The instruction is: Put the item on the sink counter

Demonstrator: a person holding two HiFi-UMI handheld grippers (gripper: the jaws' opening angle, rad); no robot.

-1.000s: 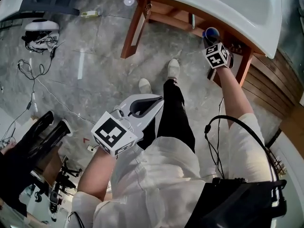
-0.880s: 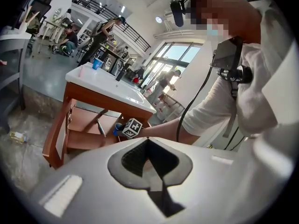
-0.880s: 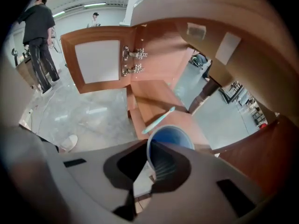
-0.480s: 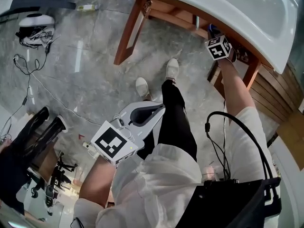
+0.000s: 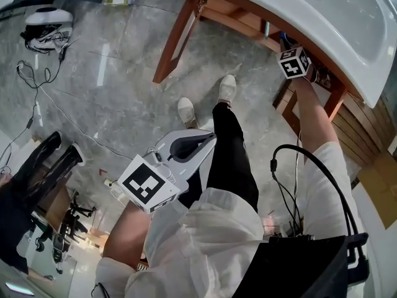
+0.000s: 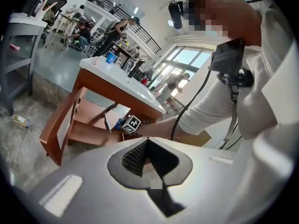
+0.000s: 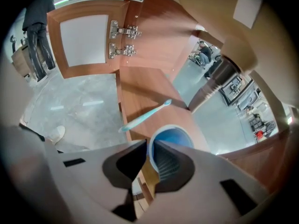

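Inside the cabinet (image 7: 140,92), right gripper's (image 7: 149,149) jaws clamp the blue cup's (image 7: 176,136) rim, toothbrush (image 7: 145,116) lying beyond; left gripper's (image 6: 148,146) jaws clenched.

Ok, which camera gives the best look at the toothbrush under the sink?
The right gripper view: it shows the whole toothbrush lying on the wooden shelf, just beyond the blue cup. The head view shows only a sliver below the basin; the left gripper view shows a tiny streak.
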